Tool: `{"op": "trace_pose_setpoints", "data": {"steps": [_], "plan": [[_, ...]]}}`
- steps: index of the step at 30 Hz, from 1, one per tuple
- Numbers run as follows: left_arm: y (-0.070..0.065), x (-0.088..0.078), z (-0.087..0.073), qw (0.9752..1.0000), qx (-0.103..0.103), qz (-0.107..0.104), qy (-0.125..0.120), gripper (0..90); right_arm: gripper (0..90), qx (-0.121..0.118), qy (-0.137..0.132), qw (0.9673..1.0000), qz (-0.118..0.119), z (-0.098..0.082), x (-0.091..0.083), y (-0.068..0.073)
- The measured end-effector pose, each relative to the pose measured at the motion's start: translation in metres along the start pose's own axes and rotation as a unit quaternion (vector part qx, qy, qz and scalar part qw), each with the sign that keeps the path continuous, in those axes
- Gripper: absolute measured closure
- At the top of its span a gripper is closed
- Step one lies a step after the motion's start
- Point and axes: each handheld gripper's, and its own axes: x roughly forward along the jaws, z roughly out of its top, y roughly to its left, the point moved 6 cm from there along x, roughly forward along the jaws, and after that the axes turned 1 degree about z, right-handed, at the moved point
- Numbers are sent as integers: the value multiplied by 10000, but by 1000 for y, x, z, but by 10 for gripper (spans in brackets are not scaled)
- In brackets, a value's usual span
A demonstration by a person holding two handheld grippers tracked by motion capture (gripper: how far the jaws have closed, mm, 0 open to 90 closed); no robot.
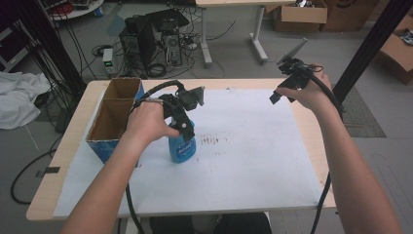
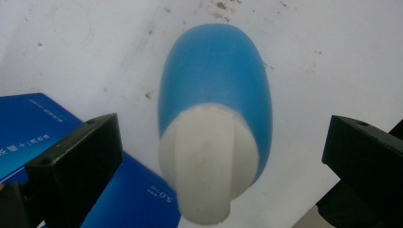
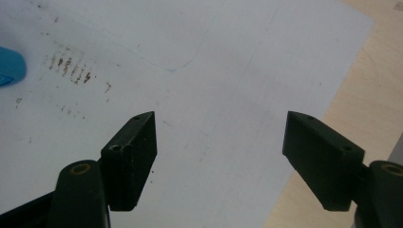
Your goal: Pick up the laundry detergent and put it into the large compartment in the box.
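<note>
A blue bottle [image 1: 182, 148] with a white cap stands upright on the white paper sheet [image 1: 243, 165], just right of the cardboard box [image 1: 104, 99]. My left gripper [image 1: 187, 129] hangs right over the bottle. In the left gripper view it [image 2: 223, 147] is open, with one black jaw on each side of the bottle [image 2: 214, 80] and a gap to the cap on both sides. My right gripper [image 1: 282, 97] is held in the air over the sheet's far right corner. It [image 3: 221, 142] is open with nothing between its jaws. The bottle's edge [image 3: 9, 66] shows at the far left.
The box has two open compartments and blue printed sides [image 2: 38, 123]; it stands at the table's left. Brown smudges [image 1: 214, 141] mark the sheet near the bottle. Bare wooden table [image 1: 314, 131] borders the sheet on the right. Computers and cables lie on the floor behind.
</note>
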Motion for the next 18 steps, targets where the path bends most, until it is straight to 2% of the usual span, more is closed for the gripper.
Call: {"op": "trace_pose_setpoints", "data": {"steps": [12, 18], "plan": [[-2, 14, 2, 9999, 23, 65, 108, 9, 274, 7, -14, 10000, -9, -1, 0, -1], [-4, 22, 2, 9999, 27, 7, 138, 10, 275, 1, -9, 10000, -11, -1, 0, 0]]}}
